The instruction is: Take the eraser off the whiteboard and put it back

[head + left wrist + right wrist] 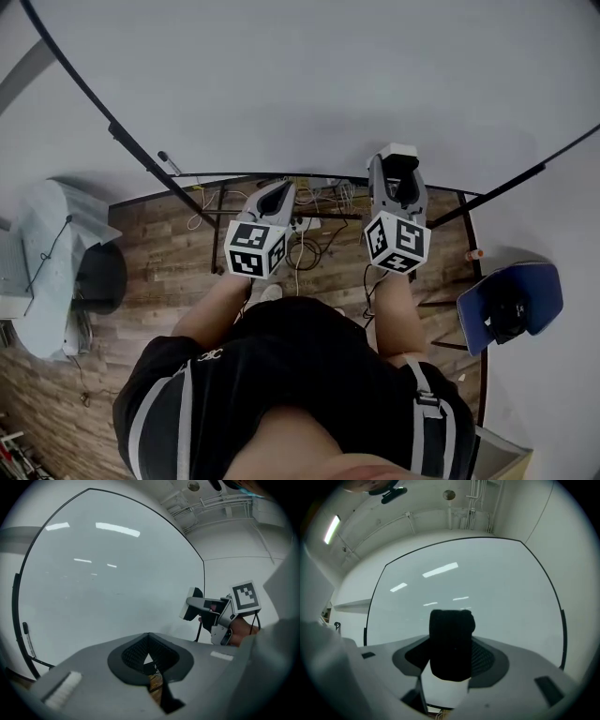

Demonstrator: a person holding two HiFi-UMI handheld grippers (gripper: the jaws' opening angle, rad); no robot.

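The eraser (451, 644) sits upright between the jaws of the right gripper (397, 173), pinched at both sides, dark felt toward the whiteboard (281, 84); whether felt and board touch cannot be told; the left gripper (149, 645) is just beside, jaws pressed together on nothing, pointing at the same board; a marker (169, 162) lies at the board's lower left edge; cables (305, 248) trail over the wooden floor (159, 262) under the board; a blue chair (511, 305) stands at the right.
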